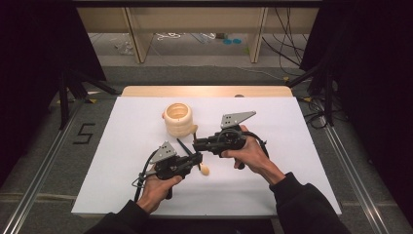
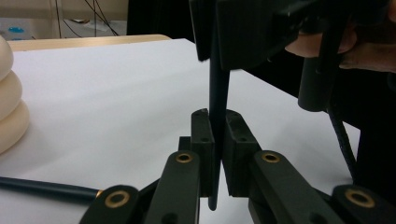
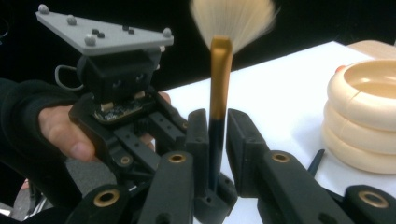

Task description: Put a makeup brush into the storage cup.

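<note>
A person holds two grippers over a white table [image 1: 122, 146]. At the centre of the high view, both grippers meet on one makeup brush [image 1: 203, 168], just below a cream ribbed holder [image 1: 178, 119]. The right gripper view adds detail: the right gripper [image 3: 215, 133] is clamped on the brush's dark handle, with its gold ferrule and pale bristles rising to the top centre. In the left gripper view, the left gripper [image 2: 218, 135] is closed on the same handle; a second dark brush handle [image 2: 46, 189] lies at lower left.

Black sleeves [image 1: 302, 204], black jaws (brass rivets), grey three-cornered plates [image 1: 237, 118]
</note>
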The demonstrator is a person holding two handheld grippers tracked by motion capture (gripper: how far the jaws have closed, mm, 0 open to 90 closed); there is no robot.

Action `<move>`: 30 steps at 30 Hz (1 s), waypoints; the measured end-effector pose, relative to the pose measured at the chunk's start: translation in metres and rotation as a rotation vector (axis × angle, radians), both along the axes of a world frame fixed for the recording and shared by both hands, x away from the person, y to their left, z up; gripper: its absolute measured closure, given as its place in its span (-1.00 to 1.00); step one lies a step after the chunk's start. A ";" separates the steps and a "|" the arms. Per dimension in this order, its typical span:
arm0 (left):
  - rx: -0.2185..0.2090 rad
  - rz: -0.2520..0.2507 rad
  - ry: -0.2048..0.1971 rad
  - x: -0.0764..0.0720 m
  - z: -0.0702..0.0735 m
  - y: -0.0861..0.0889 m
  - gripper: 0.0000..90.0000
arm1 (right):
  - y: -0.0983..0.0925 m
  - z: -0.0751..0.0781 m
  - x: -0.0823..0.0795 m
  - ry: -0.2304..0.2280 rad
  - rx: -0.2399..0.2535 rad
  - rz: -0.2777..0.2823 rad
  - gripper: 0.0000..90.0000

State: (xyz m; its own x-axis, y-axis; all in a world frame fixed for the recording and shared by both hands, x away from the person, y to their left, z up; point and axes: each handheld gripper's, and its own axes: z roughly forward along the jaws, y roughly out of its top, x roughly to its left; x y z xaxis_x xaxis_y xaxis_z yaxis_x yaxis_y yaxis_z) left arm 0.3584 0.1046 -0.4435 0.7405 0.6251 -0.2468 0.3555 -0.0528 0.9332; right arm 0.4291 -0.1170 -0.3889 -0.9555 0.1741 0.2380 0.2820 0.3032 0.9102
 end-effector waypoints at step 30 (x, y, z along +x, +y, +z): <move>-0.042 0.008 0.009 -0.001 0.002 0.002 0.67 | -0.002 0.003 0.000 -0.003 0.012 0.004 0.85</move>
